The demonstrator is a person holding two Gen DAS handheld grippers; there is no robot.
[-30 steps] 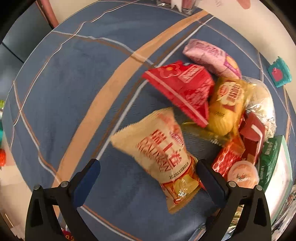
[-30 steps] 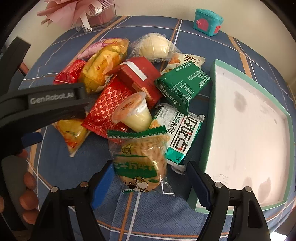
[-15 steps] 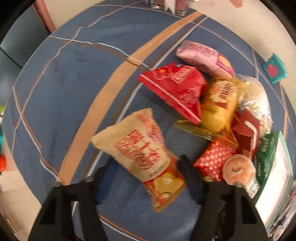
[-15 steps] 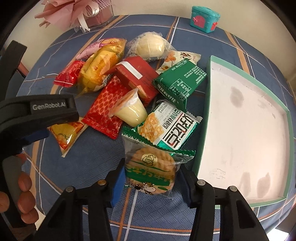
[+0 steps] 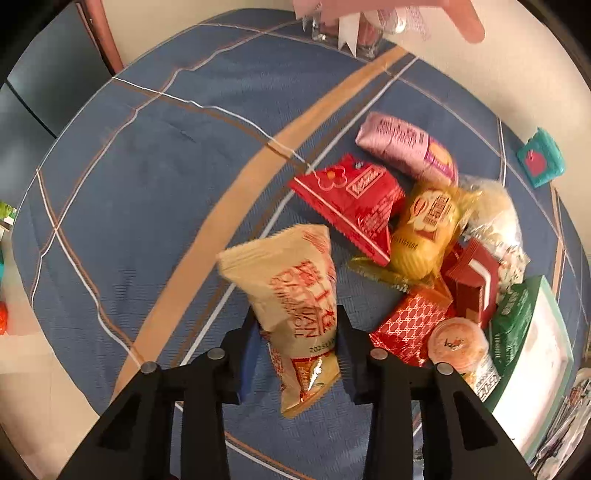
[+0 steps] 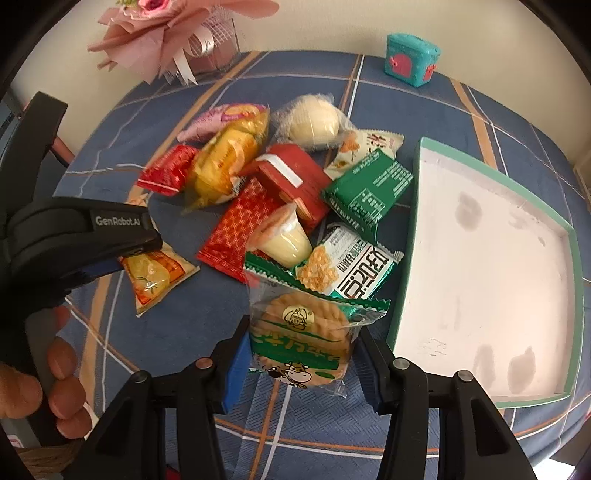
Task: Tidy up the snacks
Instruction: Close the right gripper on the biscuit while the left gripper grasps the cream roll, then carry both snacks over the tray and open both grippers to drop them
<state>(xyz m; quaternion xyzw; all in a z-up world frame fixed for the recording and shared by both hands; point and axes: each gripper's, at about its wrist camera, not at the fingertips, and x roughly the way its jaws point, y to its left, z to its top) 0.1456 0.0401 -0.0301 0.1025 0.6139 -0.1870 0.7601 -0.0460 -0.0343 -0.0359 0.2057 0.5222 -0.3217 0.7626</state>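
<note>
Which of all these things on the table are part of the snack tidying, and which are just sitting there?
Part of the job:
- beige snack bag, gripped by the left gripper
- green biscuit packet, gripped by the right gripper
- snack pile
- green-rimmed tray, nothing in it

Just lying about:
- pink bouquet
- teal toy box

Looks like a home, likely a dining corner. Round table (image 6: 177,325) dressed in a blue plaid cloth, pushed close to a plain cream wall (image 6: 325,26). Pink wrapped bouquet (image 6: 162,33) and small teal trinket box (image 6: 412,59) at the far edge. Packaged snacks (image 6: 295,192) heaped beside a white tray (image 6: 491,266) with green rim.
</note>
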